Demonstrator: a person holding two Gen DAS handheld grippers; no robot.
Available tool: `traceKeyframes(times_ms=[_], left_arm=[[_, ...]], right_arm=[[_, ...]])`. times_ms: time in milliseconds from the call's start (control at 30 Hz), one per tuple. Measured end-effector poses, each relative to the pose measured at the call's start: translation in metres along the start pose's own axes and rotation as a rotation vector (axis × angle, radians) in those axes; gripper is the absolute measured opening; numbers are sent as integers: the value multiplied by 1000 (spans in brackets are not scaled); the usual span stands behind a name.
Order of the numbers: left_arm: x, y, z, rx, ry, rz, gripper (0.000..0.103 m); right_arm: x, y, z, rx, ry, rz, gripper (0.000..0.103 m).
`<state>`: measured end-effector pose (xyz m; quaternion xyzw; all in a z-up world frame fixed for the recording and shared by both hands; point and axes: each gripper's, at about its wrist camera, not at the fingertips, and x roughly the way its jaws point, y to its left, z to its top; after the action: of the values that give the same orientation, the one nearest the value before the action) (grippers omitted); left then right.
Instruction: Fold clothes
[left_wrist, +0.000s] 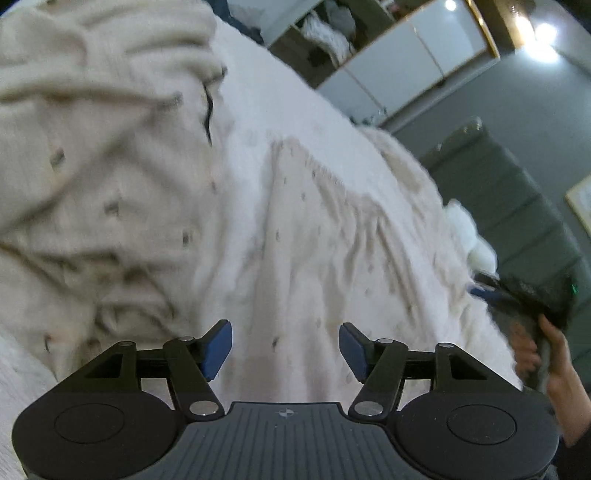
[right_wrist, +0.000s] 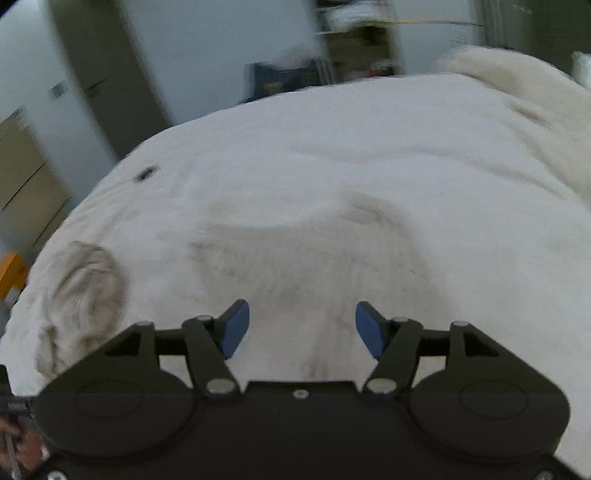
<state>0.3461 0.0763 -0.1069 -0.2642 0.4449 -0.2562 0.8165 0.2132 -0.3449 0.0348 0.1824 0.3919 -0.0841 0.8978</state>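
Observation:
A cream knitted sweater with dark flecks (left_wrist: 96, 177) lies bunched at the left of the left wrist view, and a flatter ribbed part of it (left_wrist: 325, 236) spreads across the middle. My left gripper (left_wrist: 286, 343) hovers over that flat part, open, with nothing between its blue pads. At the right edge a hand (left_wrist: 546, 343) holds the other gripper. In the blurred right wrist view my right gripper (right_wrist: 303, 328) is open above pale cloth, with nothing between its pads. A cream bunch of knit (right_wrist: 81, 291) lies to its left.
The clothes lie on a white bed cover (right_wrist: 332, 155). A grey padded headboard (left_wrist: 517, 206) and white cabinets with shelves (left_wrist: 399, 70) stand beyond the bed. A blue box (right_wrist: 284, 79), a door (right_wrist: 110, 74) and an orange object (right_wrist: 11, 273) are past the bed's edge.

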Motion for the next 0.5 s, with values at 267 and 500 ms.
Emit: traceKeyframes(times_ms=[267,500], left_arm=[[19,24,-38,-65,16,-41,48],[-10,24,-72,-93,-38,46,39]], right_arm=[[-30,-115,-123,241,25,112,54],[6,-105,-168,185,201,246,2]])
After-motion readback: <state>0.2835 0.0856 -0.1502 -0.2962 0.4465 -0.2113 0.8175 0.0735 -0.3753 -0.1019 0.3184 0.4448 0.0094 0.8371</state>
